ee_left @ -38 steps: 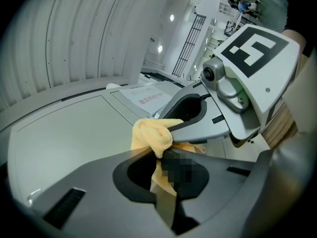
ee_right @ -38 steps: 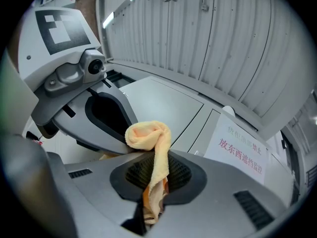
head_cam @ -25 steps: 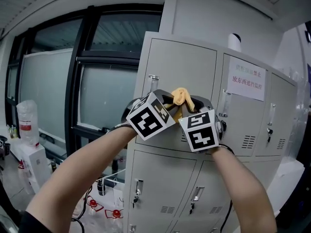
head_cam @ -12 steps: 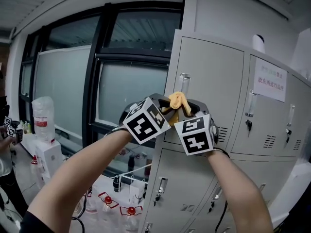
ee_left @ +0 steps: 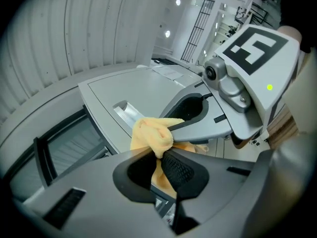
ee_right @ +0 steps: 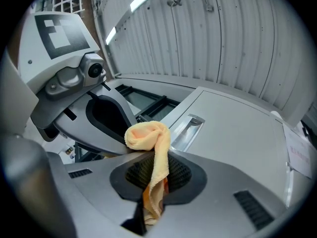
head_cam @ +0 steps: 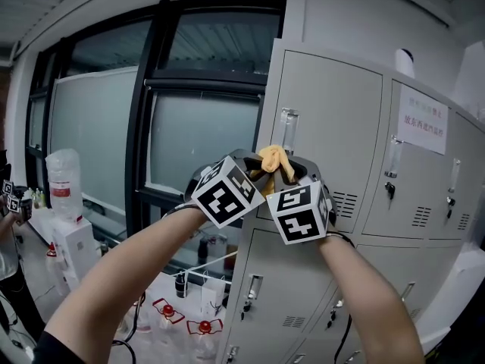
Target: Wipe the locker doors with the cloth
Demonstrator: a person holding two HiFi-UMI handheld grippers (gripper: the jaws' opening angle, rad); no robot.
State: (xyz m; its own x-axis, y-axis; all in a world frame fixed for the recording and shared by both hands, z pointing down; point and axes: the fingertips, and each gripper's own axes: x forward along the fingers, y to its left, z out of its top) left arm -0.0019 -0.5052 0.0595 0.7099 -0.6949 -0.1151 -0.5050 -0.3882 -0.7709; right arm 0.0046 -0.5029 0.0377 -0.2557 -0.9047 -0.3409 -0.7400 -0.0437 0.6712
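Before the upper locker door (head_cam: 333, 112), toward its 8 o'clock edge, left gripper (ee_left: 163, 150) and right gripper (ee_right: 148, 155) both pinch the bunched cloth (head_cam: 271, 159); wiping seems hardly begun.

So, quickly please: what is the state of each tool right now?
Left tool: closed, holding the yellow cloth.
Right tool: closed, holding the same cloth.

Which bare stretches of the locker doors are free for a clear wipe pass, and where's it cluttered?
Freest: upper-left door, the flat panel between its handle and right edge, above the vent slots. Crowded: next door, carrying a paper notice; also around the cloth, clamped by left tool and right tool.
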